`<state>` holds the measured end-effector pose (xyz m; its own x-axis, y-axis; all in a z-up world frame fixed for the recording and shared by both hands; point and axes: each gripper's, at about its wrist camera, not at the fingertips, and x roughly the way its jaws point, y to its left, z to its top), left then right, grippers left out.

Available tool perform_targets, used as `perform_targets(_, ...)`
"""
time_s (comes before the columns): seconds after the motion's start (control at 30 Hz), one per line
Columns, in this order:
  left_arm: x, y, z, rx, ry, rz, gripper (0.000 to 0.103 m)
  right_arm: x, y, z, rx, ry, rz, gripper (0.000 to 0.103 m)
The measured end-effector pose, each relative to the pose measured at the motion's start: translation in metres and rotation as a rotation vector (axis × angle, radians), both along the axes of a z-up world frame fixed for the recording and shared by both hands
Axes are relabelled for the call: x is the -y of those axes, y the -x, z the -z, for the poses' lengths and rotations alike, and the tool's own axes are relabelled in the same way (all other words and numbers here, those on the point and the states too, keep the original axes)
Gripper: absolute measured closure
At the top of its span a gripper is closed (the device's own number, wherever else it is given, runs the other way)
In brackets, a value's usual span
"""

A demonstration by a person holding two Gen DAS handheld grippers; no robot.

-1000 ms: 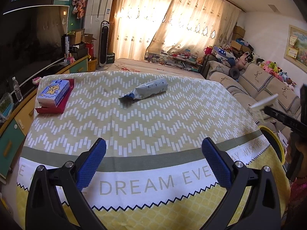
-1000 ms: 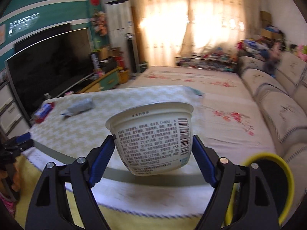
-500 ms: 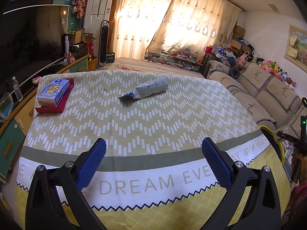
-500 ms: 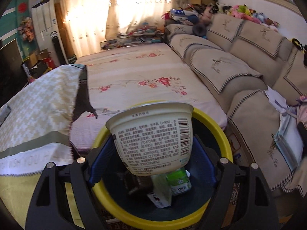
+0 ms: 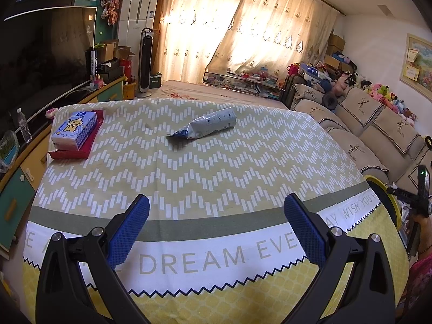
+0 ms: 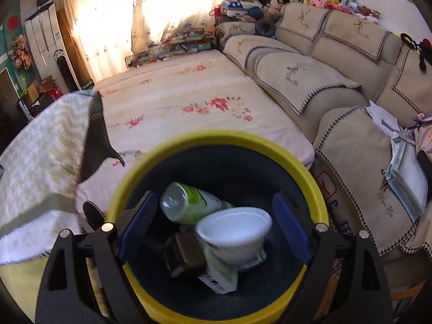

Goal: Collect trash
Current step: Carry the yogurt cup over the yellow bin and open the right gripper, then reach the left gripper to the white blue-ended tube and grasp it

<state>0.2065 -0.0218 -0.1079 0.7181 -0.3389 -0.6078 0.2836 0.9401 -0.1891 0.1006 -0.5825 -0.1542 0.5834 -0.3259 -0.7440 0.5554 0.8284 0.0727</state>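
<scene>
Right wrist: one cup (image 6: 237,232), one bottle (image 6: 189,202).

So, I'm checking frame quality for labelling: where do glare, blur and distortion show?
Left wrist view: backlit curtains blow out, tablecloth sharp but fisheye-bowed. Right wrist view: same curtain glare, bin's yellow rim and cloth edge slightly smeared.

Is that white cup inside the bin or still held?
Inside: the white cup lies among trash in the yellow bin, clear of the opening right tongs.
</scene>
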Motion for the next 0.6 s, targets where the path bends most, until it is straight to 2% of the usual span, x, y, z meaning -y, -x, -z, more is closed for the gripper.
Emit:
perform_targets(0.13, 0.0, 0.0, 0.0, 0.001, -0.001, 0.001, 0.005, -0.044, -0.022, -0.037, 0.109, 0.015, -0.097, 0.018)
perform_targets(0.27, 0.0, -0.001, 0.001, -0.003, -0.002, 0.003, 0.005, -0.094, -0.057, -0.059, 0.193, 0.028, -0.228, 0.016)
perform_targets(0.4, 0.0, -0.002, 0.001, -0.003, -0.007, 0.005, 0.005, -0.141, -0.089, -0.063, 0.214, 0.043, -0.349, 0.016)
perform_targets(0.5, 0.004, -0.003, 0.001, -0.007, -0.027, 0.004, 0.005, -0.168, -0.094, -0.06, 0.22, 0.063, -0.428, 0.015)
perform_targets(0.6, 0.013, -0.01, -0.003, -0.065, -0.041, 0.053, 0.005, -0.183, -0.093, -0.057, 0.217, 0.095, -0.471, 0.014)
